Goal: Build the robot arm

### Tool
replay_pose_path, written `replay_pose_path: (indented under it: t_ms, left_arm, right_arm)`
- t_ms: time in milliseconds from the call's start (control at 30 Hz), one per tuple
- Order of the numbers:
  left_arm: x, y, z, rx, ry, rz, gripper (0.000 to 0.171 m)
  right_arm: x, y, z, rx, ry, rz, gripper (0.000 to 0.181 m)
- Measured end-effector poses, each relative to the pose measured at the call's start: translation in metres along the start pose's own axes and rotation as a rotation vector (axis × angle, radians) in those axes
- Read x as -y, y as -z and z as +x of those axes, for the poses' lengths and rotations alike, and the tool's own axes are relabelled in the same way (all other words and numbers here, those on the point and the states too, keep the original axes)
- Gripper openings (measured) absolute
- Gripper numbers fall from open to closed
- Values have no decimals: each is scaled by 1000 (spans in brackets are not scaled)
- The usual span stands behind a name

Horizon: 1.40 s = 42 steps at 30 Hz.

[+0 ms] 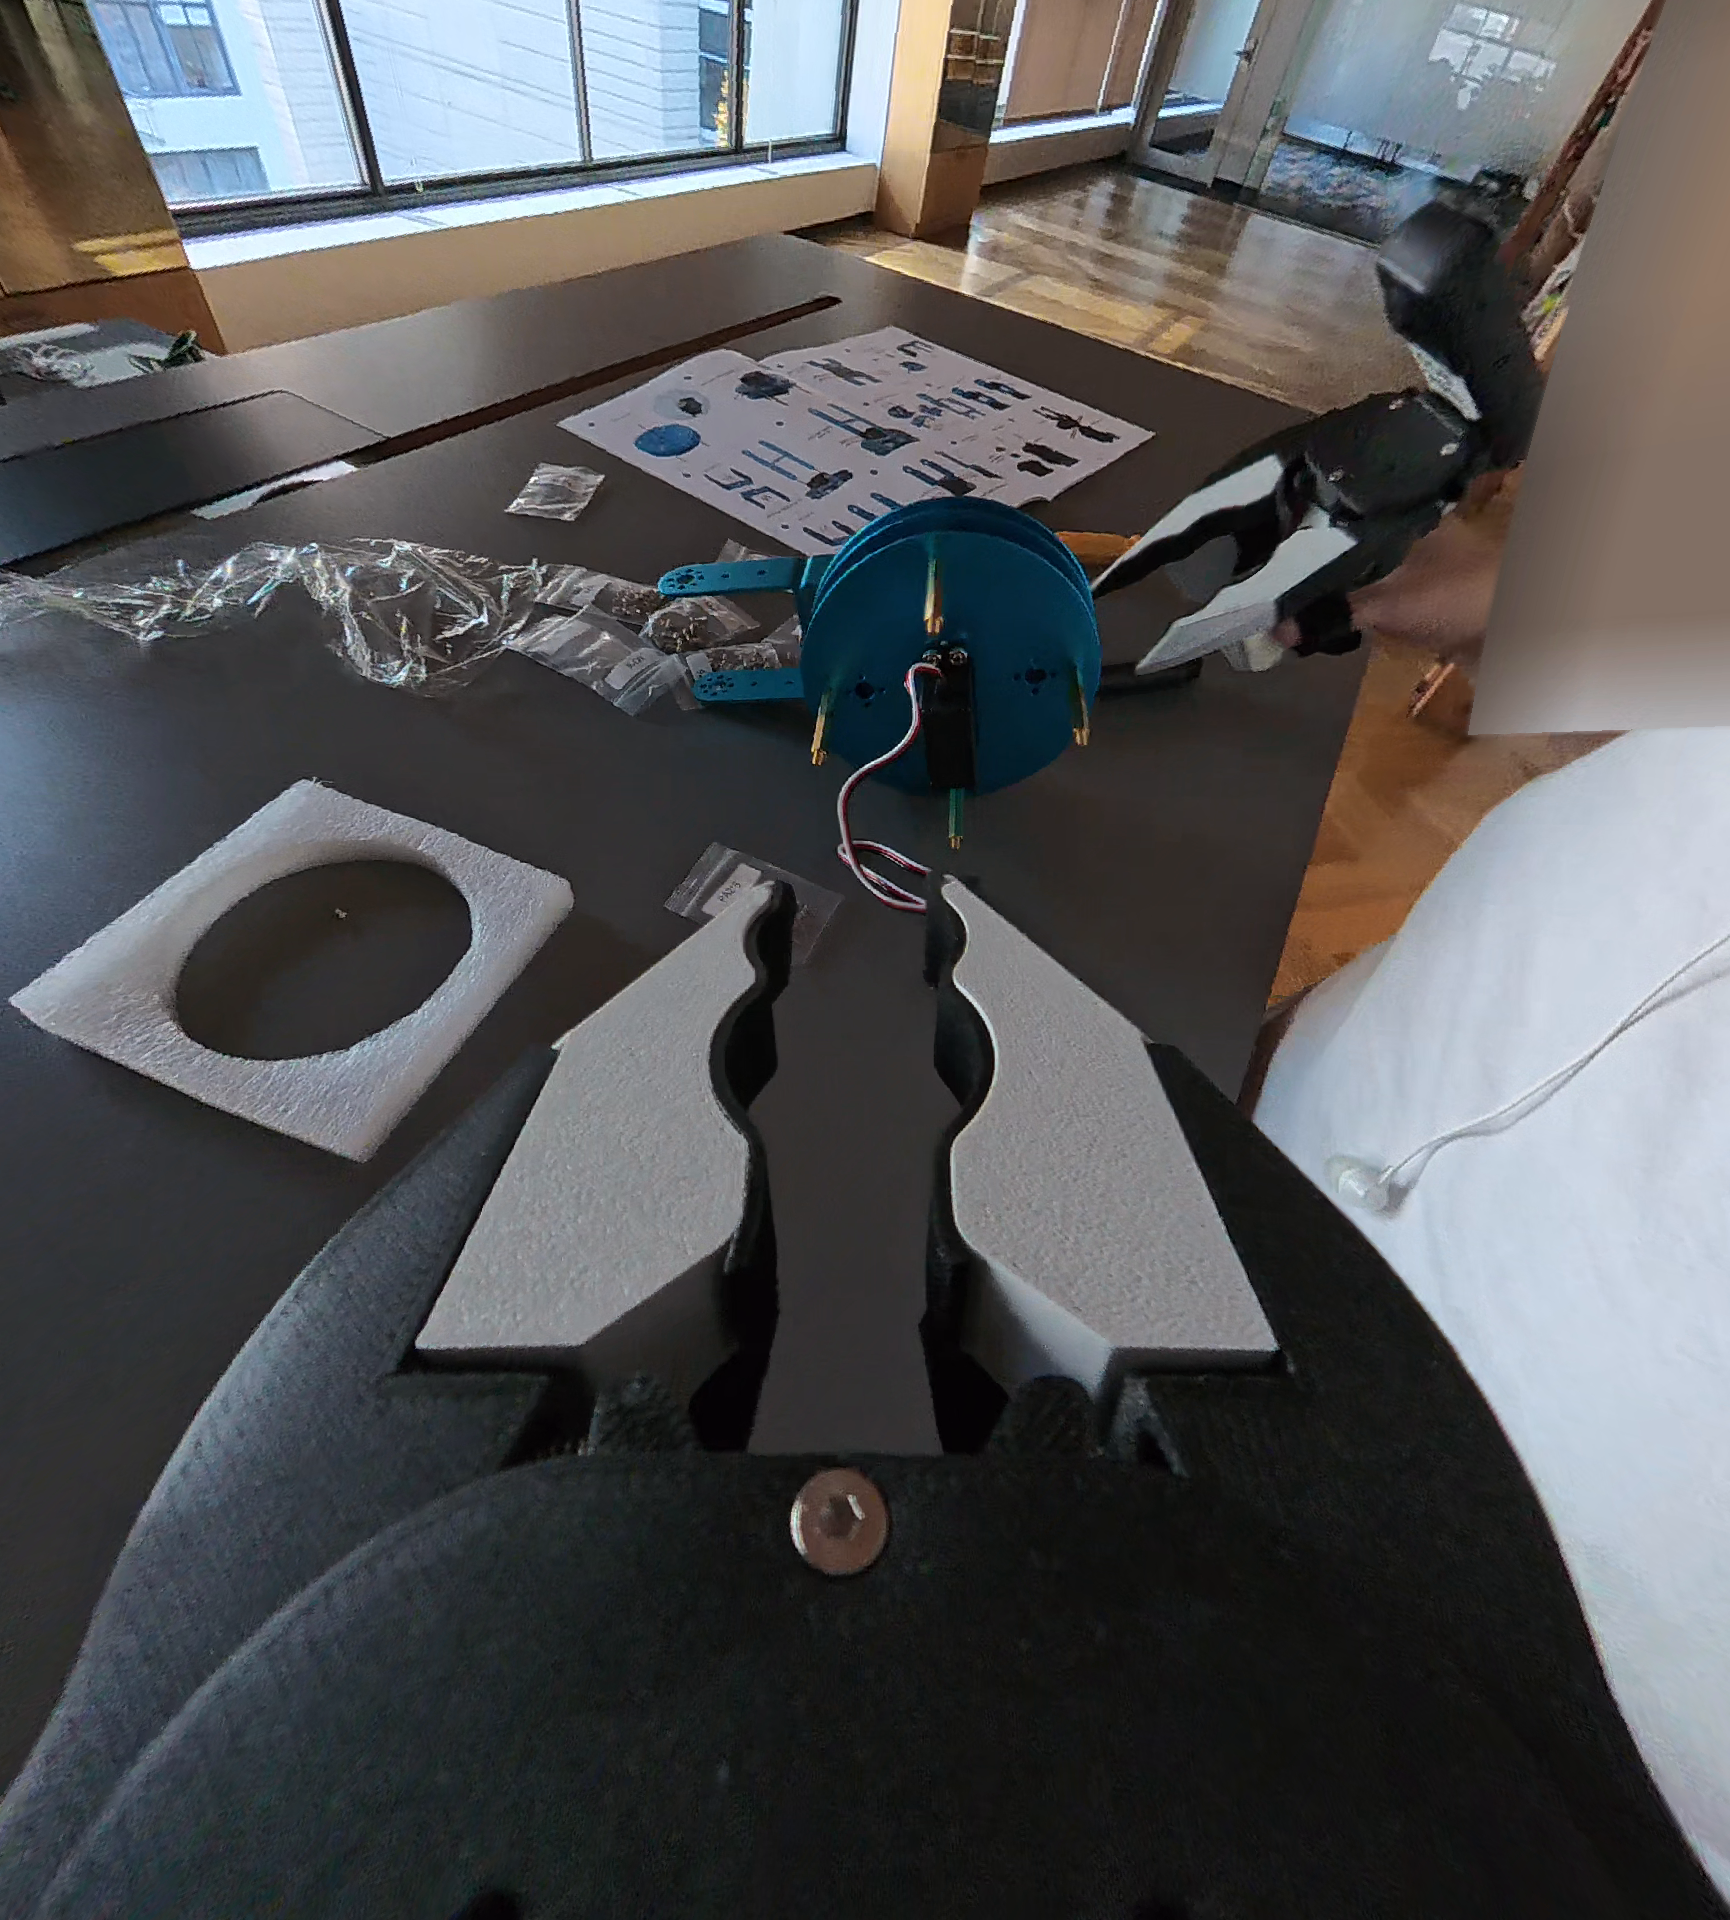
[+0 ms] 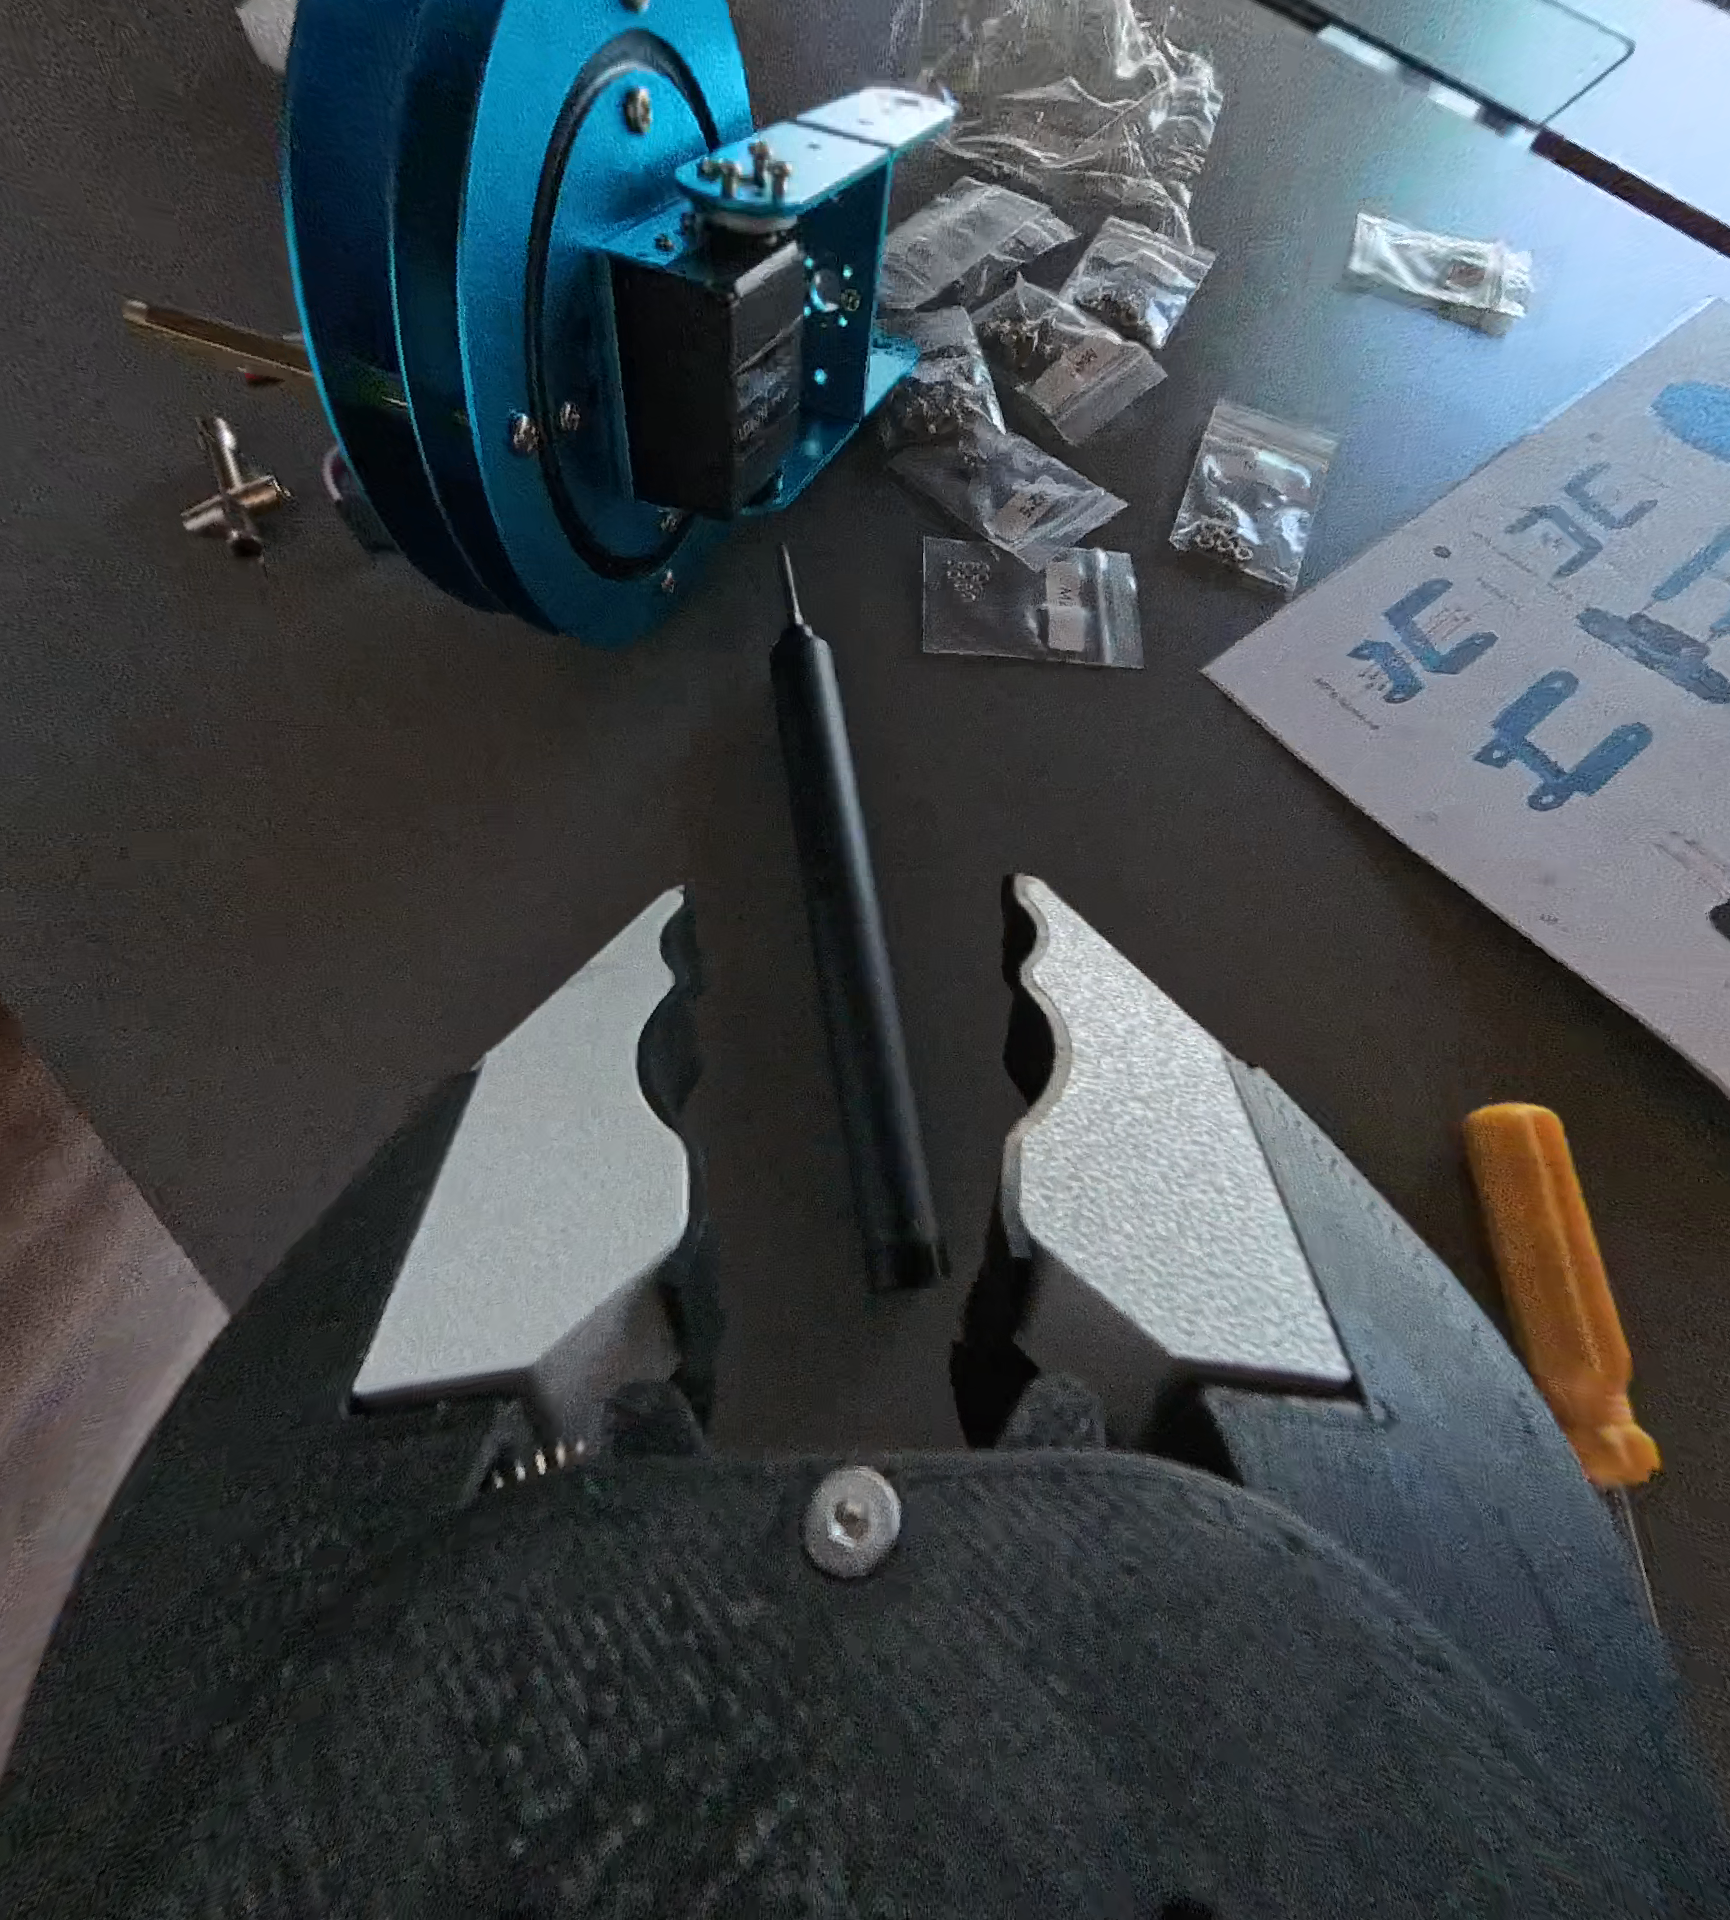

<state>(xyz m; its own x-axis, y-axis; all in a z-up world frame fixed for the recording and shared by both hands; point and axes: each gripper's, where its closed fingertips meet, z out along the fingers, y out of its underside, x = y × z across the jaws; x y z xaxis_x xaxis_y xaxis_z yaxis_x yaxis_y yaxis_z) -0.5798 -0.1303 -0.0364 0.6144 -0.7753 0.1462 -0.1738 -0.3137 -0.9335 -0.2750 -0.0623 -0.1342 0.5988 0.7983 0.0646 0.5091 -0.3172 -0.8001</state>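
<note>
The left gripper [image 1: 856, 904] hovers low over the dark matte surface [image 1: 113, 769], its 2 grey fingers apart and holding nothing. Just past its tips lie a small clear plastic bag [image 1: 747, 902] and the looped red, white and black wire [image 1: 866, 831] that runs up to the round blue metal disc assembly [image 1: 944, 644], which stands on its edge with brass posts sticking out. To the left lies a square white foam pad with a round hole [image 1: 289, 961]. Beyond the assembly are crumpled clear plastic wrap [image 1: 321, 603], several small clear bags of screws [image 1: 674, 629] and a printed white instruction sheet [image 1: 856, 436].

The right gripper [image 2: 845, 894] also has its fingers spread apart and empty. A slim black screwdriver [image 2: 845, 935] lies on the surface between them, touching neither finger, its tip pointing toward the blue assembly [image 2: 487, 312], where a black servo motor [image 2: 710, 374] sits in a blue bracket. A small silver cross-shaped wrench [image 2: 232, 494] lies left of the assembly. A yellow-handled screwdriver [image 2: 1552, 1288] lies just right of the gripper, near the sheet [image 2: 1567, 727]. A person's white-clothed body [image 1: 1567, 1247] is at the surface's edge.
</note>
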Motion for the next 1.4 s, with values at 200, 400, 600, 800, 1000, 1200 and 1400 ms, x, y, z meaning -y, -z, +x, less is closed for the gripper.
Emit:
replay_pose_path:
  t_ms: [200, 400, 600, 800, 1000, 1200, 1400]
  left_arm:
    - [-4, 5, -13, -85, -68, -143, 26]
    - [8, -6, -13, -274, -147, -175, 23]
    - [3, -23, -25, -380, -195, -179, 21]
    - [10, -35, -37, -465, -98, -77, 21]
    - [2, -75, -41, -535, 23, -108, 33]
    - [1, -113, -26, -664, 110, -81, 49]
    - [54, -91, -27, -371, -360, 101, 50]
  right_arm:
    - [65, -19, -46, 134, -140, 153, 69]
    - [123, -25, -63, -171, -200, 211, 52]
    - [108, -52, -55, -362, 78, -170, 46]
    - [105, -60, -54, -358, 149, -241, 43]
    - [111, -59, -73, -358, 376, -167, 39]
    - [117, -50, -94, -381, 629, -61, 37]
    - [114, -41, -110, -383, 842, 36, 35]
